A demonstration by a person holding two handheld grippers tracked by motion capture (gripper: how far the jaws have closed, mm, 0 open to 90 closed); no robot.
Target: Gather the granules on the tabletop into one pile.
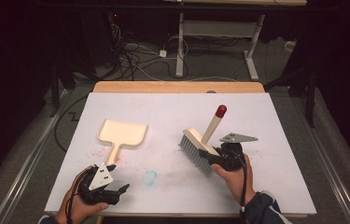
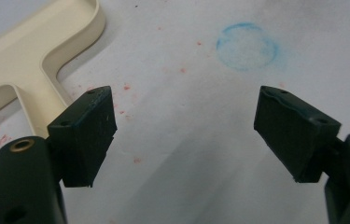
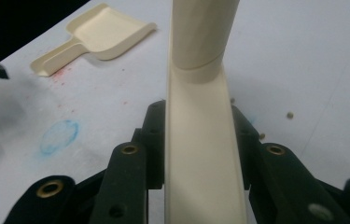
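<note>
- Right gripper point(image 1: 214, 156), lower right of the high view: jaws clamped on the cream brush point(image 1: 200, 144), bristles tilted over the white worktop point(image 1: 266, 140).
- Left gripper point(image 1: 116, 190), lower left: jaws spread wide, holding nothing.
- Dustpan point(image 1: 122, 133) lies left of centre.

Dark room, light falls on the white tabletop point(image 1: 256, 121) – wooden edge at its far side. Grey carpet floor point(image 1: 219, 65) beyond, tangled cables point(image 1: 135, 56), white desk frame point(image 1: 219, 32) behind – black surroundings.
</note>
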